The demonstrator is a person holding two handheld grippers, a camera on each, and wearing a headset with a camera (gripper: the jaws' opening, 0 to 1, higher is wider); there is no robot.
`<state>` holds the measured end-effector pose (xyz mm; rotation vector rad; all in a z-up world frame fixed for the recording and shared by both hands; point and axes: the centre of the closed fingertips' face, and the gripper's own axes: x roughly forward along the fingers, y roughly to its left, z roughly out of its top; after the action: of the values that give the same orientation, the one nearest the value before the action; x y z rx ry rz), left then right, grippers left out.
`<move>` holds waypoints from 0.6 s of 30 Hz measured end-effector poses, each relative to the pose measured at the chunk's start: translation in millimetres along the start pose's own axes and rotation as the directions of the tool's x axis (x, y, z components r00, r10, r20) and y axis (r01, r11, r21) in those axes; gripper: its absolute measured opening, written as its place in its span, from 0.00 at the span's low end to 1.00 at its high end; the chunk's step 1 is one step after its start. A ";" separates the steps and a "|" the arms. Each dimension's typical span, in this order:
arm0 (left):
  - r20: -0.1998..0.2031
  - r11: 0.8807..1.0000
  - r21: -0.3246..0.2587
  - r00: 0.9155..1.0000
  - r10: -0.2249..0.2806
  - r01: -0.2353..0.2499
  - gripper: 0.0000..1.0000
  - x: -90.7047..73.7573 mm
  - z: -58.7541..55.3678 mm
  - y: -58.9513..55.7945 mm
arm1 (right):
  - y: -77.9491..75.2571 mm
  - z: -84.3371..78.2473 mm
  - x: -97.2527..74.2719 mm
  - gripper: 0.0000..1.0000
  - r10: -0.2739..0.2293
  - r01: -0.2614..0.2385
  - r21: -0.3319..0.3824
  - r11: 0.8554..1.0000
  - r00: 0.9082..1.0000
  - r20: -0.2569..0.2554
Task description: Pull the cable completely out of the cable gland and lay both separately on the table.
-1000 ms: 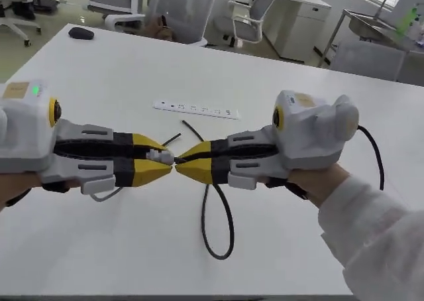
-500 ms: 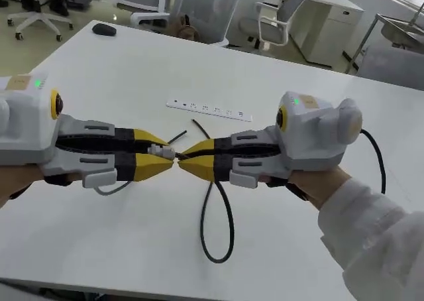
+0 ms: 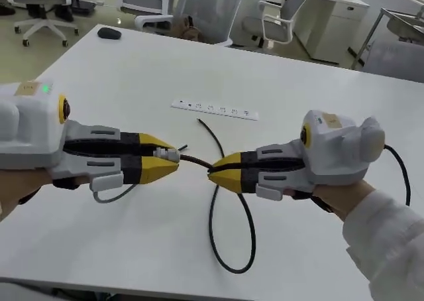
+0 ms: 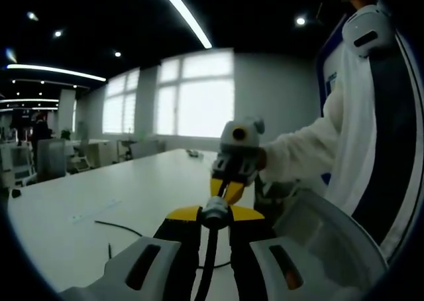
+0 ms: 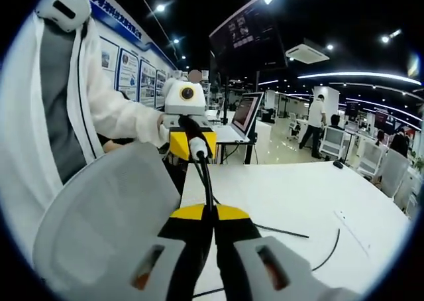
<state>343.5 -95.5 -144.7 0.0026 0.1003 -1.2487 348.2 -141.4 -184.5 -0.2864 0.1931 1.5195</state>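
Note:
In the head view my left gripper (image 3: pixel 175 158) is shut on the white cable gland (image 3: pixel 167 154), held above the table. My right gripper (image 3: pixel 212 171) is shut on the black cable (image 3: pixel 196 161) a short way right of the gland. A bare stretch of cable runs between the two tips. Past my right gripper the cable drops into a long loop (image 3: pixel 233 266) on the white table (image 3: pixel 318 109). The left gripper view has the gland (image 4: pixel 215 212) at my jaw tips and the right gripper (image 4: pixel 223 189) facing it. In the right gripper view the cable (image 5: pixel 206 178) leads to the gland (image 5: pixel 197 148).
A white power strip (image 3: pixel 214 109) lies beyond the grippers. A dark mouse (image 3: pixel 109 33) sits at the far left corner. A thin grey lead (image 3: pixel 109 196) hangs under my left gripper. Office chairs (image 3: pixel 278 16) stand past the table's far edge.
My right gripper has drawn away to the right, and a length of black cable now shows between it and the gland. The left gripper holds about where it was.

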 end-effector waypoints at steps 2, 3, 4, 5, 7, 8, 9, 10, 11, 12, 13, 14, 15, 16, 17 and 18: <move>-0.001 1.000 0.002 1.000 -0.001 0.001 0.17 0.4 -0.8 -0.4 | -0.2 -6.2 -3.5 0.02 -0.009 0.009 0.002 1.000 1.000 -0.013; 0.001 1.000 0.001 1.000 -0.001 0.001 0.17 0.6 -0.7 -0.3 | -0.4 -8.5 -5.1 0.02 -0.013 0.013 0.001 1.000 1.000 -0.018; 0.005 1.000 0.003 1.000 0.002 -0.002 0.17 0.8 -0.3 0.3 | -1.2 -10.8 -6.8 0.02 -0.019 0.019 0.001 1.000 1.000 -0.022; 0.014 1.000 0.003 1.000 0.002 -0.002 0.17 1.2 0.7 0.3 | -2.3 -14.0 -9.7 0.02 -0.027 0.028 0.001 1.000 0.999 -0.025; 0.019 1.000 0.000 1.000 0.004 -0.004 0.17 2.3 0.4 0.3 | -3.5 -18.7 -14.1 0.02 -0.039 0.039 0.007 0.999 0.999 -0.030; 0.017 1.000 -0.001 1.000 0.003 -0.003 0.17 3.1 -0.5 -0.1 | -3.6 -21.1 -15.5 0.02 -0.042 0.042 0.010 0.999 0.998 -0.036; 0.008 1.000 -0.004 1.000 0.000 0.000 0.17 4.8 -2.9 -1.6 | -3.1 -24.7 -17.3 0.02 -0.043 0.044 0.013 0.999 0.998 -0.046; 0.002 1.000 -0.008 1.000 -0.002 0.002 0.17 5.6 -4.6 -2.4 | -2.5 -26.6 -18.0 0.02 -0.044 0.045 0.015 0.999 0.998 -0.051; -0.005 1.000 -0.021 1.000 -0.004 0.004 0.17 6.8 -6.9 -3.7 | -1.5 -28.7 -18.7 0.02 -0.043 0.044 0.017 0.999 0.998 -0.056; -0.008 0.999 -0.032 1.000 -0.004 0.003 0.17 7.8 -8.0 -4.1 | -1.0 -30.2 -18.7 0.02 -0.044 0.045 0.021 0.999 0.997 -0.059; -0.009 0.999 -0.053 1.000 0.000 -0.001 0.17 8.8 -9.3 -4.5 | -0.4 -31.8 -18.6 0.02 -0.046 0.048 0.027 0.998 0.997 -0.063; -0.004 0.998 -0.061 1.000 0.004 -0.005 0.17 9.2 -9.6 -4.1 | 0.6 -33.9 -18.4 0.02 -0.045 0.047 0.032 0.998 0.997 -0.067; 0.002 0.998 -0.060 1.000 0.006 -0.006 0.17 9.5 -10.0 -4.7 | 0.9 -34.7 -18.3 0.02 -0.045 0.047 0.036 0.998 0.997 -0.068; 0.012 0.998 -0.055 1.000 0.008 -0.007 0.17 9.8 -10.7 -6.2 | 0.9 -35.1 -18.4 0.02 -0.047 0.051 0.043 0.998 0.996 -0.069; 0.013 0.998 -0.057 1.000 0.011 -0.010 0.17 9.6 -11.7 -6.7 | 1.2 -35.0 -18.6 0.02 -0.049 0.052 0.045 0.998 0.996 -0.071; 0.016 0.998 -0.067 1.000 0.013 -0.012 0.17 9.0 -13.0 -7.7 | 1.3 -35.1 -18.8 0.02 -0.051 0.055 0.046 0.997 0.996 -0.073</move>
<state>338.0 -105.8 -157.9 -0.0648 0.1281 -1.2318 347.9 -169.9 -212.3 -0.3060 0.2761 1.4511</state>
